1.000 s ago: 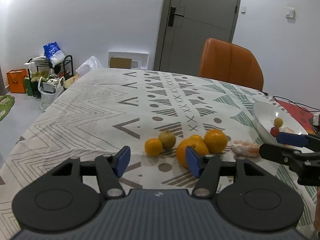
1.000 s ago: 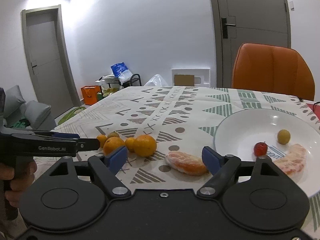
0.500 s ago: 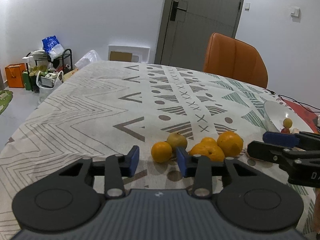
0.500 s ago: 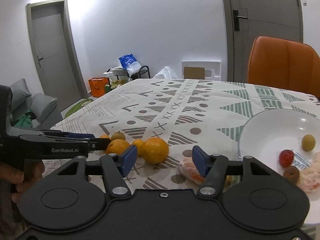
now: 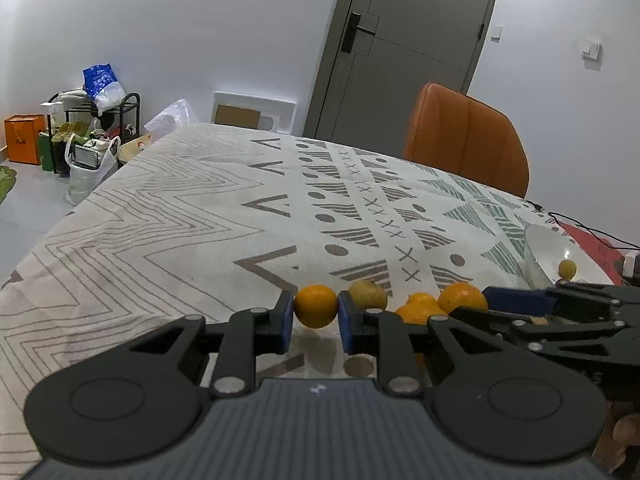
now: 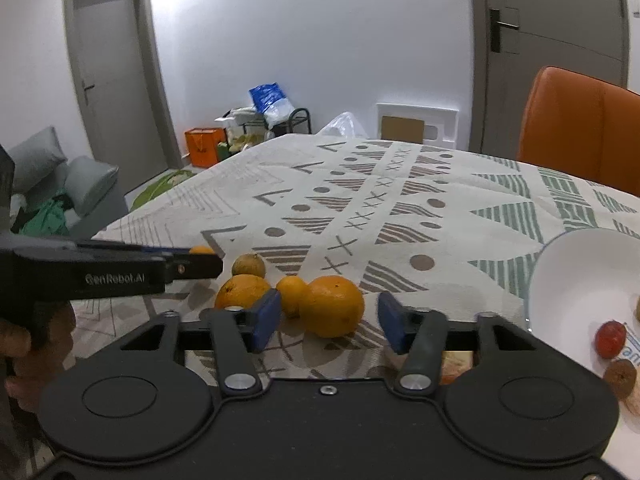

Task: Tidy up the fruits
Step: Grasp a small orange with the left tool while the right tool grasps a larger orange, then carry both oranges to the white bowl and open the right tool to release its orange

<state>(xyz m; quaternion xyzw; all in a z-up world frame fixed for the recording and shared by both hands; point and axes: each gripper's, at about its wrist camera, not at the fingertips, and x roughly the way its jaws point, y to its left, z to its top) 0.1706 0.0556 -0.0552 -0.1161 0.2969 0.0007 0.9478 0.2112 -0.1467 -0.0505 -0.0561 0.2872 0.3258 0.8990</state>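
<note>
- Two hand-held grippers work low over a table (image 5: pixel 168 240) covered with a patterned cloth, where the loose fruit sits in a cluster near the front edge.
- Left gripper (image 5: pixel 315 316): its blue pads press on either side of a small orange (image 5: pixel 315 305), the leftmost fruit of the group; the jaws have just been closing, and they now clamp it.
- Just right of that fruit lies a dull greenish-brown fruit (image 5: pixel 368 294), then three more oranges (image 6: pixel 331 306) packed close together (touching or nearly so).
- Right gripper (image 6: pixel 328 320): its jaws have just been closing too, but they stand apart, with the biggest orange ahead of the gap and neither pad on it.
- A peeled citrus piece (image 6: pixel 454 362) lies on the cloth partly hidden under the right gripper's body.
- A white plate (image 6: pixel 568 280) at the right holds a small red fruit (image 6: pixel 610 339), a small yellow-green fruit (image 5: pixel 567 269) and a brown wrinkled one (image 6: pixel 620 376).
- An orange chair (image 5: pixel 464 140) stands at the far side of the table.
</note>
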